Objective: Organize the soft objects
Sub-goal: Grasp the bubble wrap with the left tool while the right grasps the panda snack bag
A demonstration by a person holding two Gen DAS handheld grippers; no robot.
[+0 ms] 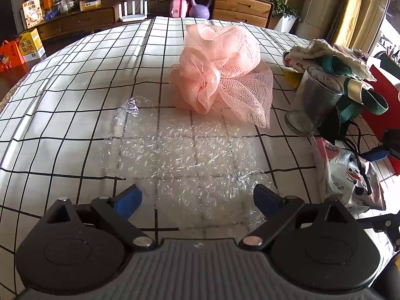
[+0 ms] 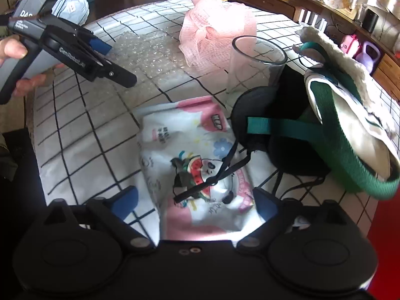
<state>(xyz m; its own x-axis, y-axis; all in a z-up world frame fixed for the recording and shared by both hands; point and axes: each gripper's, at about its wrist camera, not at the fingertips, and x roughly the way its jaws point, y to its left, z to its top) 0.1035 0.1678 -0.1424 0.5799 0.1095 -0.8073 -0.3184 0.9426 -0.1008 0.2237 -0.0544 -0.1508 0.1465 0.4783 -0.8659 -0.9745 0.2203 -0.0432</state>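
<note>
A pink mesh bath sponge lies on the checked tablecloth; it also shows in the right wrist view. A clear sheet of bubble wrap lies flat in front of it, its near edge between my left fingers. My left gripper is open and empty just above the wrap; it shows in the right wrist view. My right gripper is open over a soft printed tissue pack, crossed by a black eye mask's straps. A cream tote with green handles lies at the right.
A clear glass tumbler stands beside the tote and the sponge; it also shows in the right wrist view. A wooden sideboard with boxes and a purple kettlebell stands beyond the table. A red surface lies at the right edge.
</note>
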